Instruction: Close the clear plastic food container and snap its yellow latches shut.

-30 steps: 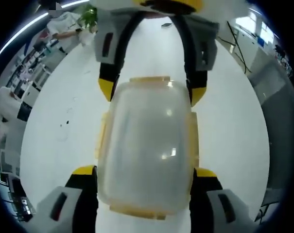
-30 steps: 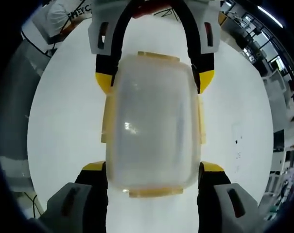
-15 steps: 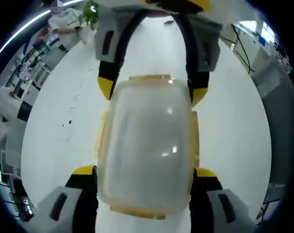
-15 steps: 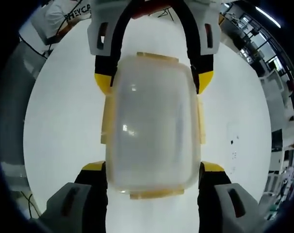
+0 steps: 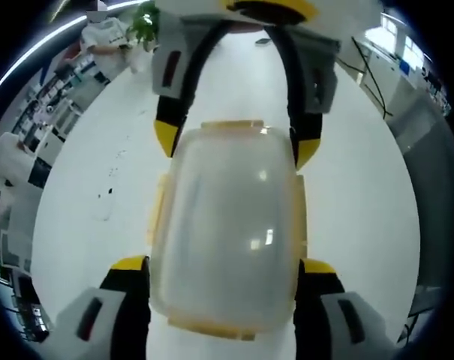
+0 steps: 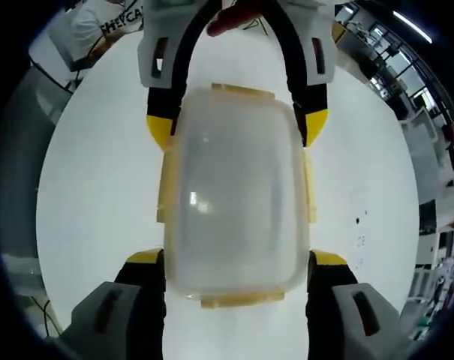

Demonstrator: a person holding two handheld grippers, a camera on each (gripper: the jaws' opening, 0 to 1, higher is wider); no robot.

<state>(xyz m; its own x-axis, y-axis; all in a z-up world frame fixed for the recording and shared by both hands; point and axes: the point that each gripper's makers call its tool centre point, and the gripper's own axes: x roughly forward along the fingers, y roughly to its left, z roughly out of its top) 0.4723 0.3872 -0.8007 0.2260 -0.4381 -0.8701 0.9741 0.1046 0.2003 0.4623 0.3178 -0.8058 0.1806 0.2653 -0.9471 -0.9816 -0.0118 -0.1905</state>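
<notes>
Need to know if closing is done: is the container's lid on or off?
On. The clear lid caps the container between both claws; yellow latches lie along its edges. Whether they are snapped, cannot tell.

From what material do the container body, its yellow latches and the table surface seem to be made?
Container: cloudy translucent plastic, glossy, with small light glints. Latches: pale yellow plastic, slightly see-through. Table: smooth matt white, probably laminate; the material cannot be told for certain.

Right gripper (image 6: 237, 266) clamps the near end of the clear container (image 6: 236, 195) on the white table (image 6: 99, 195); the left gripper (image 6: 237, 127) grips the far end, yellow latches (image 6: 166, 184) along its sides.
</notes>
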